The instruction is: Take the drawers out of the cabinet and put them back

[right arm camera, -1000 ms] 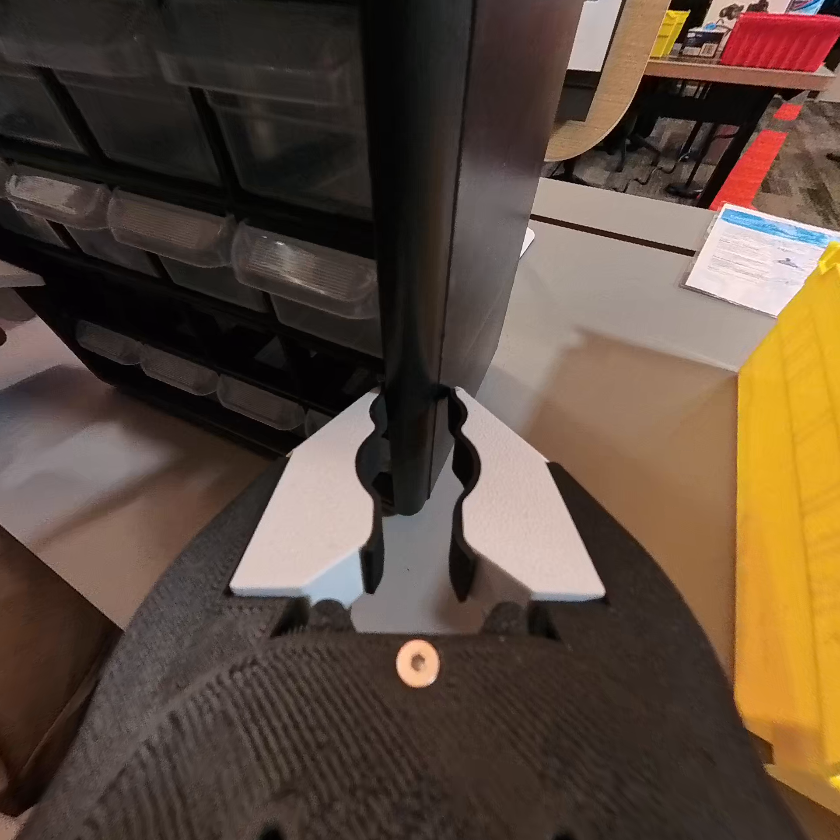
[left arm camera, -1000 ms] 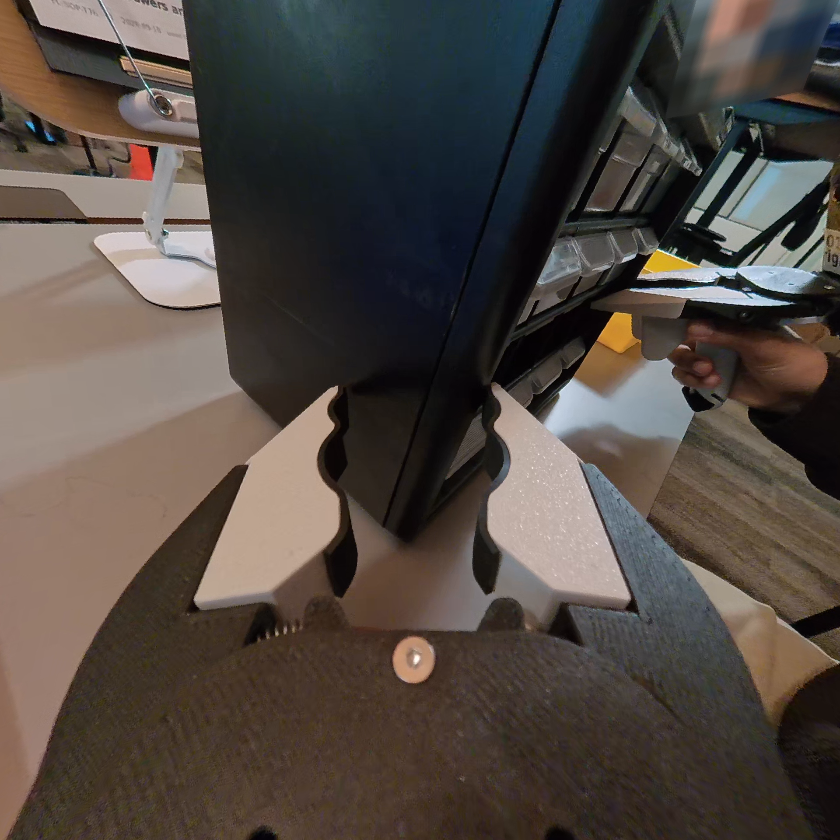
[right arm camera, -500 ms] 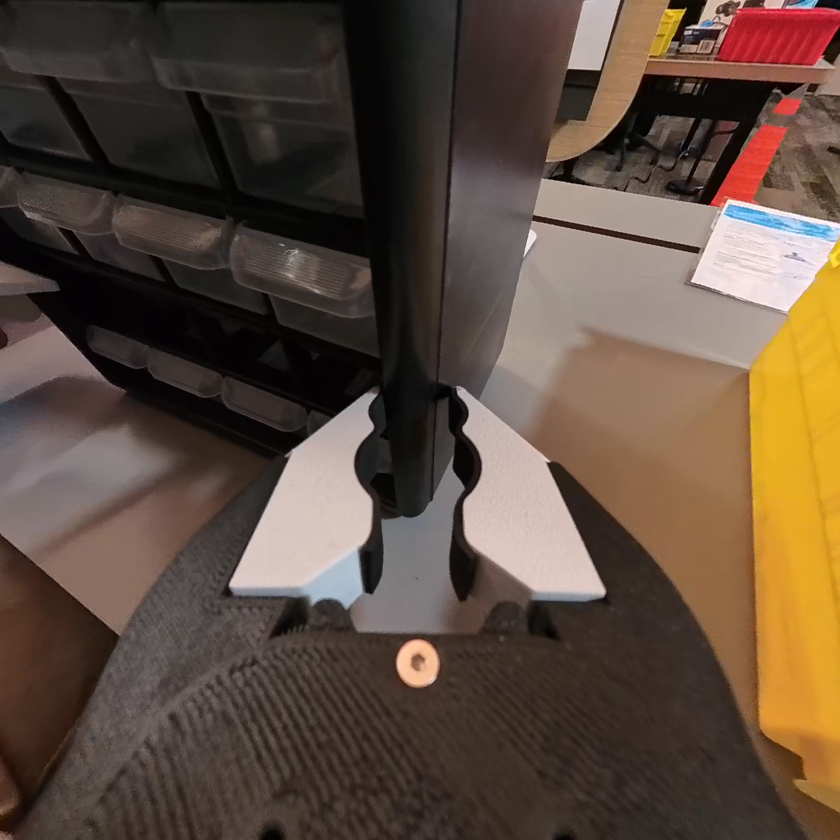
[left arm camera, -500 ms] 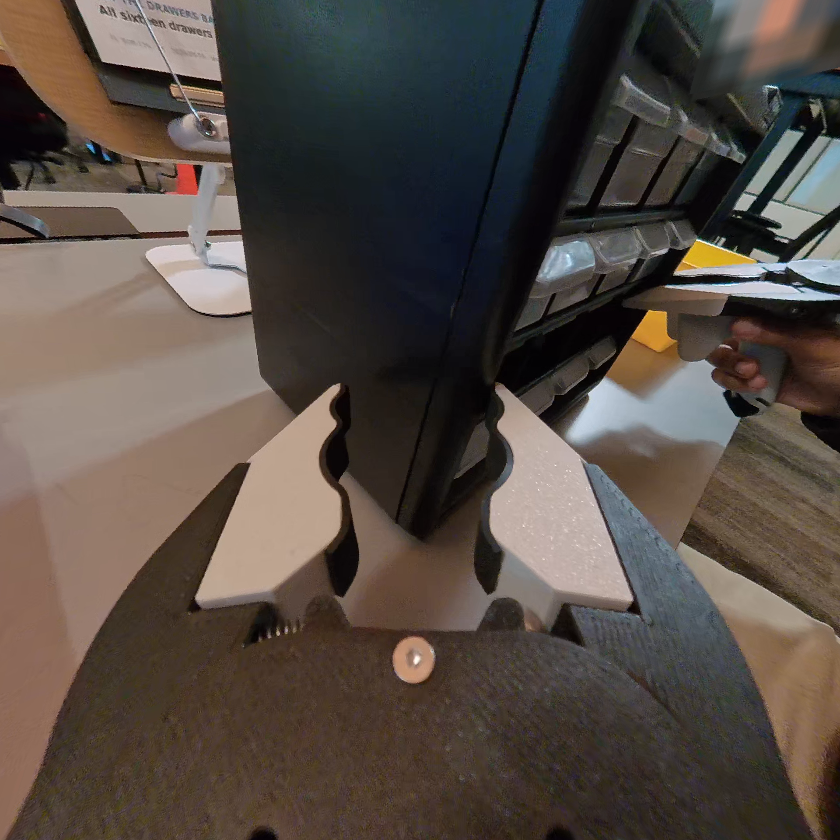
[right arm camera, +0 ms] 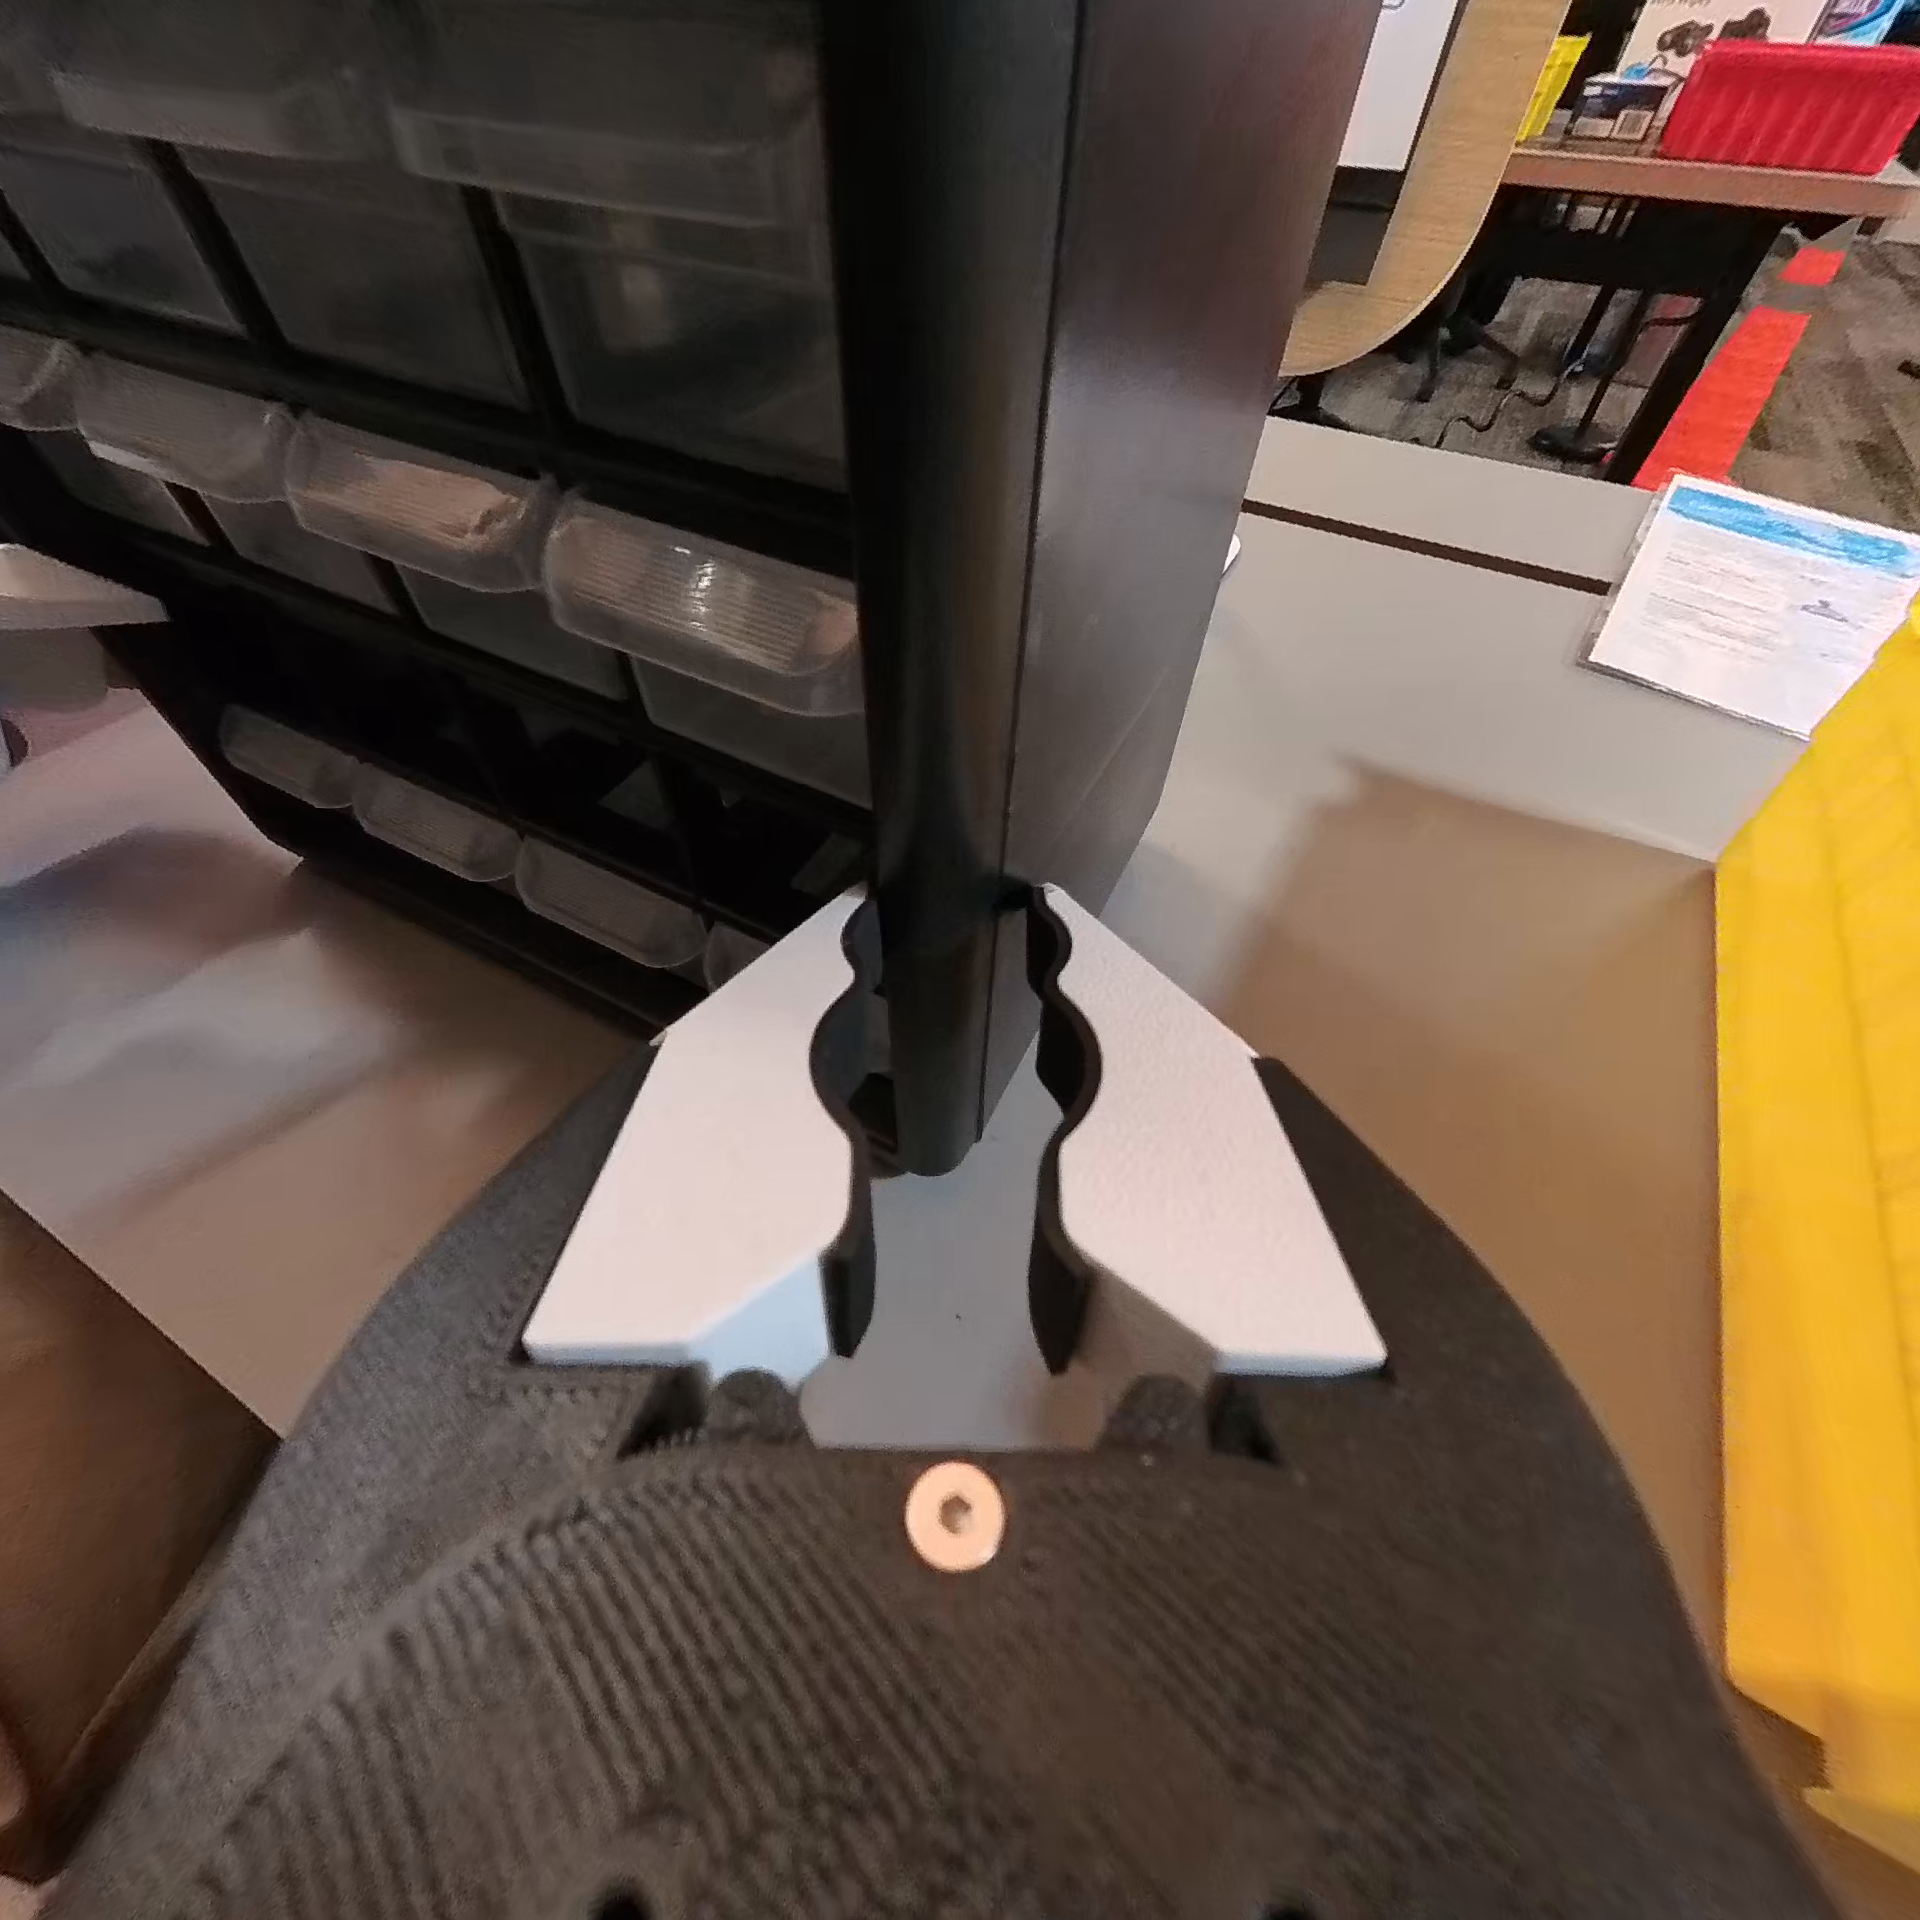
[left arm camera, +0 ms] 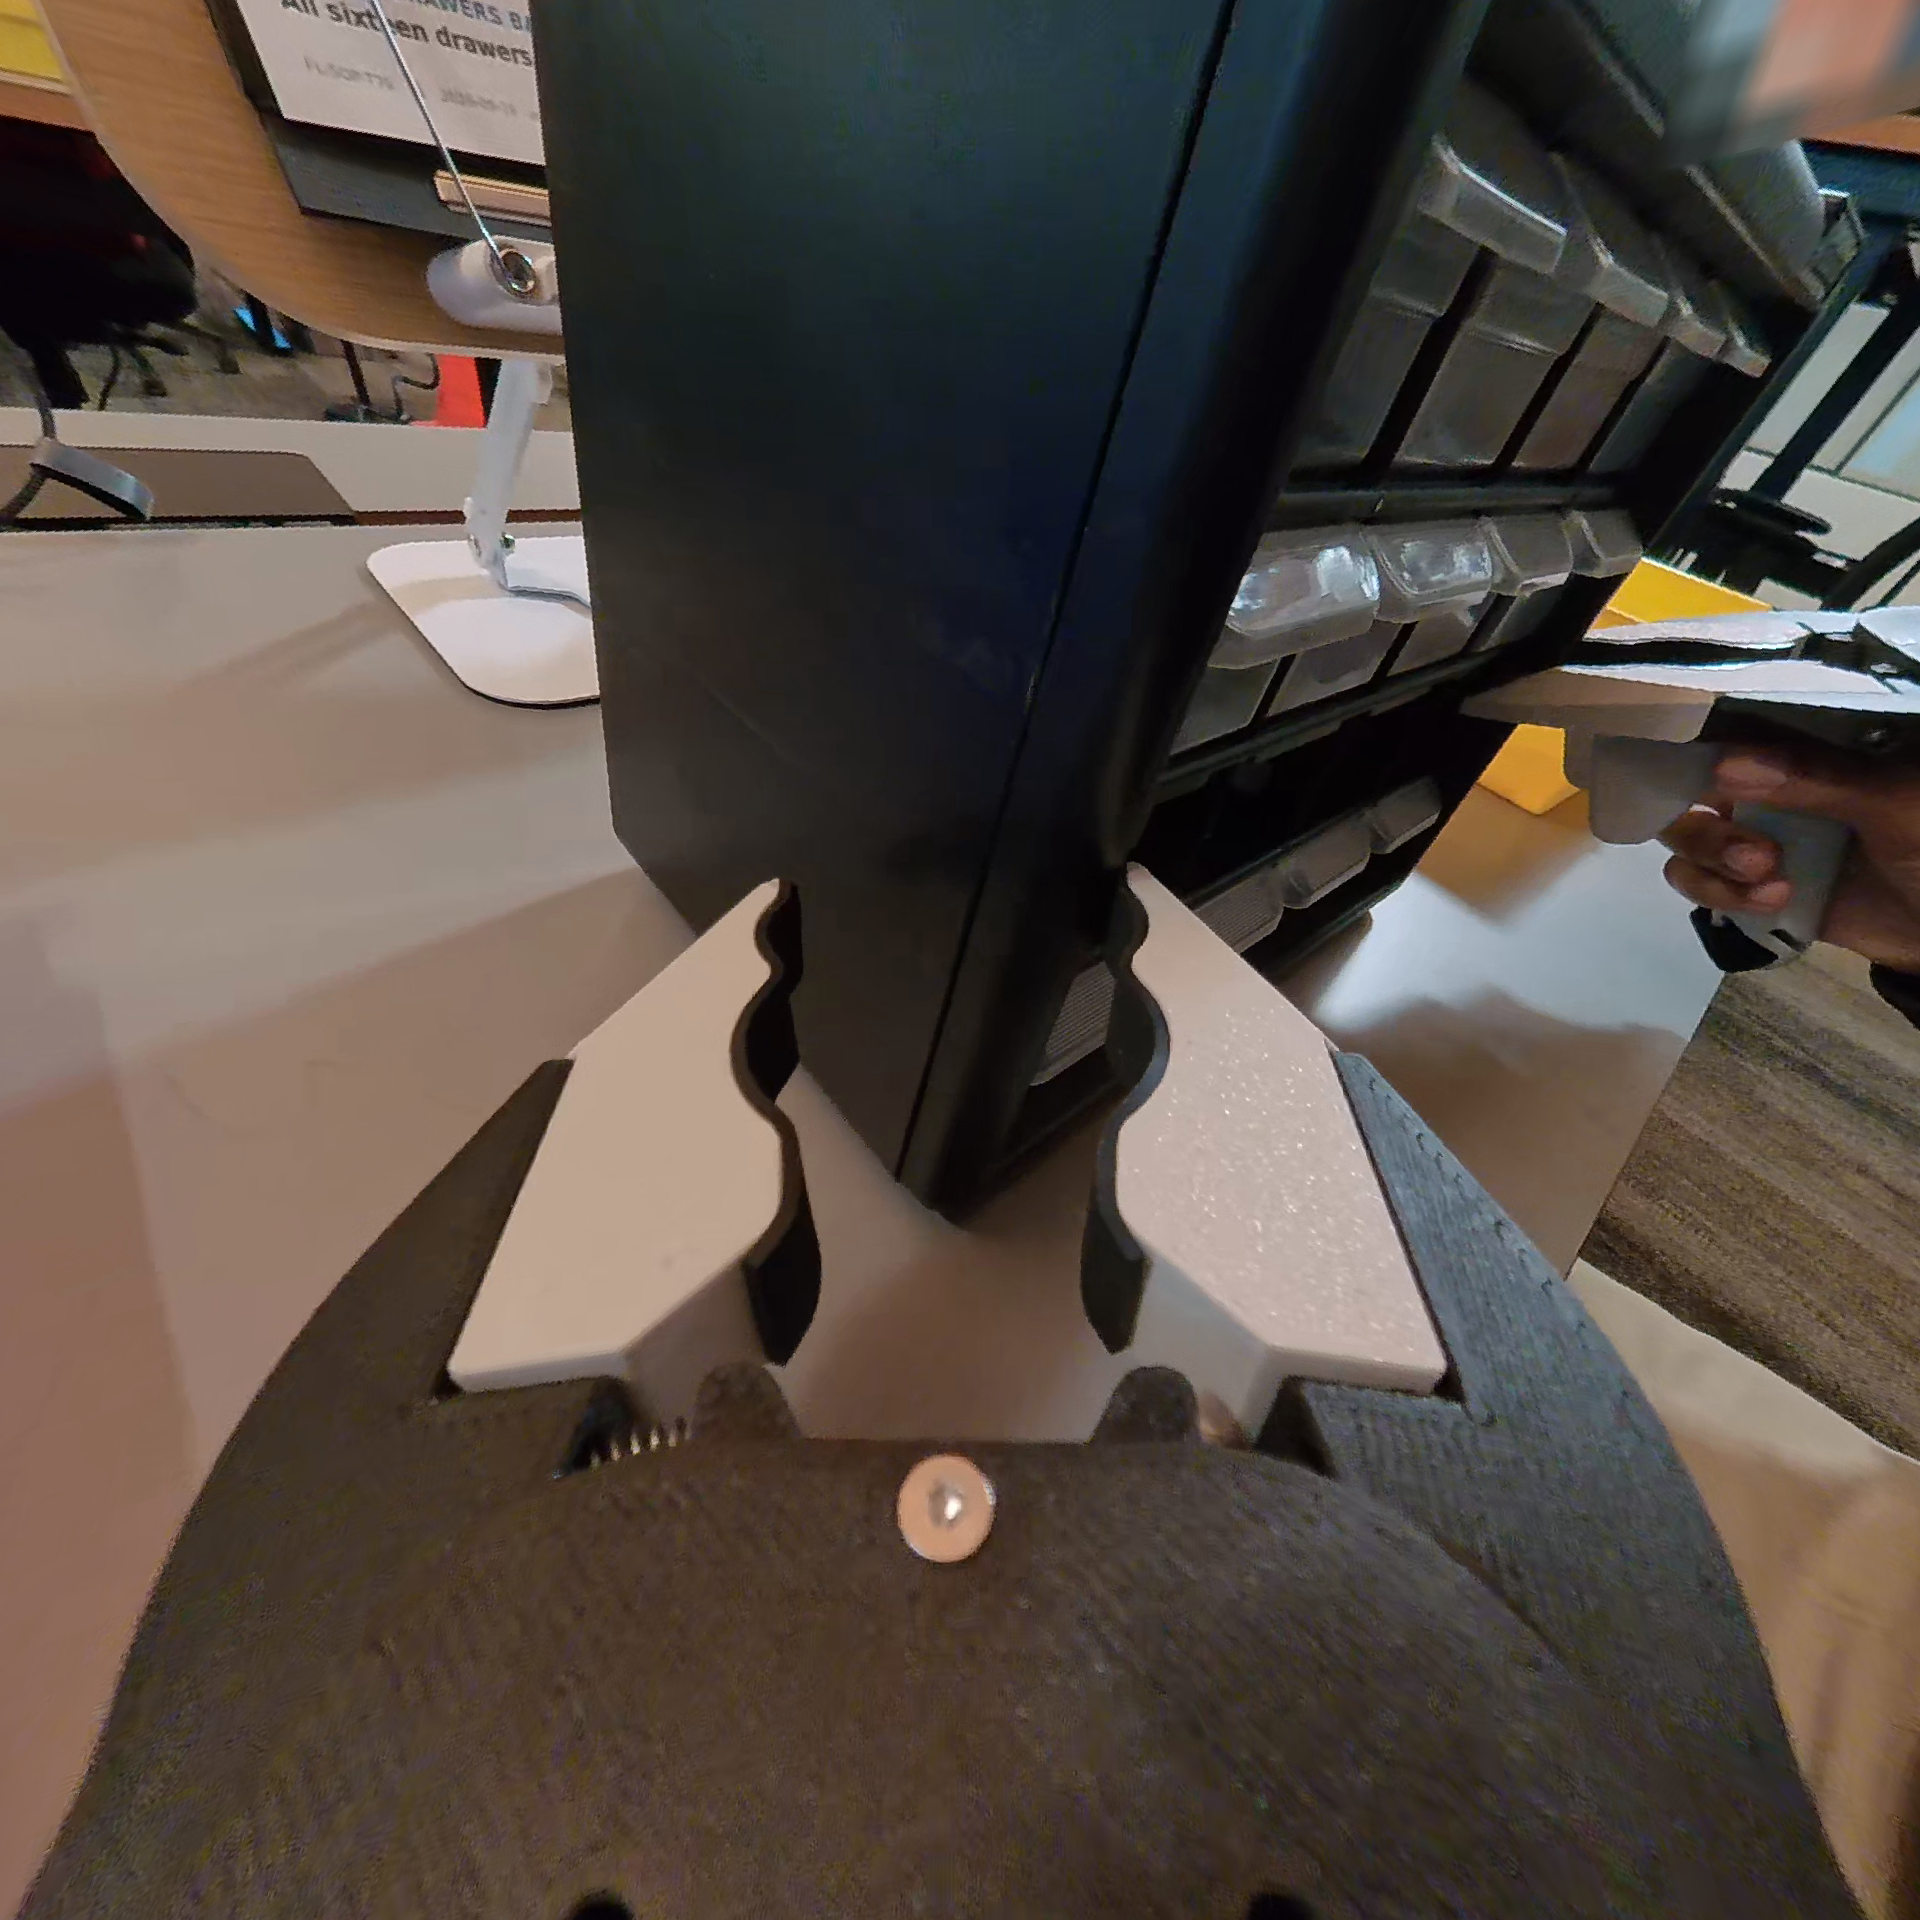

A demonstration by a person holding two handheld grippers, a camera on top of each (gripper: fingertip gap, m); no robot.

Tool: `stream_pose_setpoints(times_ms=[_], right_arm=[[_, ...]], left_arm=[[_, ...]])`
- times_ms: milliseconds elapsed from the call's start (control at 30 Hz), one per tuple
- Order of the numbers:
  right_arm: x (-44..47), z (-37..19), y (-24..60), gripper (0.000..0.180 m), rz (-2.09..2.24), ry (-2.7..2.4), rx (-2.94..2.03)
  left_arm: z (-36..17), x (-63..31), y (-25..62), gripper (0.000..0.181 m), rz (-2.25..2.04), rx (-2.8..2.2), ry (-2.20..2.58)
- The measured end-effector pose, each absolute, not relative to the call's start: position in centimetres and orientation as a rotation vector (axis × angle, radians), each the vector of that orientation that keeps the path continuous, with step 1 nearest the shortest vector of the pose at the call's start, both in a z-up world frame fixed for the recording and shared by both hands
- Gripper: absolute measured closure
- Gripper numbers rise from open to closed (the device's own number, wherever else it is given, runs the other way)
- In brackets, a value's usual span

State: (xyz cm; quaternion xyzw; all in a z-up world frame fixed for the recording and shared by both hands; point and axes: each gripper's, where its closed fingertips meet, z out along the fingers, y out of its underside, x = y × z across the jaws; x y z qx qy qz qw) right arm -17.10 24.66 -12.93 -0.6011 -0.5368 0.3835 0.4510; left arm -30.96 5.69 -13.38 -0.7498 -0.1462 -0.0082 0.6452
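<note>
A black cabinet (left arm camera: 831, 520) with several clear plastic drawers (left arm camera: 1299, 603) stands on a beige table (left arm camera: 260, 935). My left gripper (left arm camera: 956, 894) straddles its near left front corner, fingertips against the side wall and the front, shut on it. My right gripper (right arm camera: 951, 904) is shut on the cabinet's (right arm camera: 1143, 416) right front edge post, beside the drawers (right arm camera: 707, 613). The right gripper also shows in the left wrist view (left arm camera: 1621, 686), held by a hand (left arm camera: 1787, 852). A tip of the left gripper shows in the right wrist view (right arm camera: 62, 603).
A white stand base (left arm camera: 488, 634) with a sign board (left arm camera: 395, 83) is behind the cabinet on the left. A yellow bin (right arm camera: 1829, 1143) and a laminated sheet (right arm camera: 1756, 613) lie to the right. The table edge and floor (left arm camera: 1766, 1143) are close in front.
Both grippers keep their hold on the cabinet. The background has shifted right in the left wrist view, and the yellow bin has slid toward the right edge in the right wrist view.
</note>
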Motion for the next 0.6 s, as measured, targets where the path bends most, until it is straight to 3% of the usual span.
stream_pose_setpoints(times_ms=[600], right_arm=[[-17.15, -12.9, 24.7, 0.153, 0.93, -1.336, -1.482]], left_arm=[[-13.65, -30.63, 6.14, 0.136, -0.017, -1.712, -0.378]])
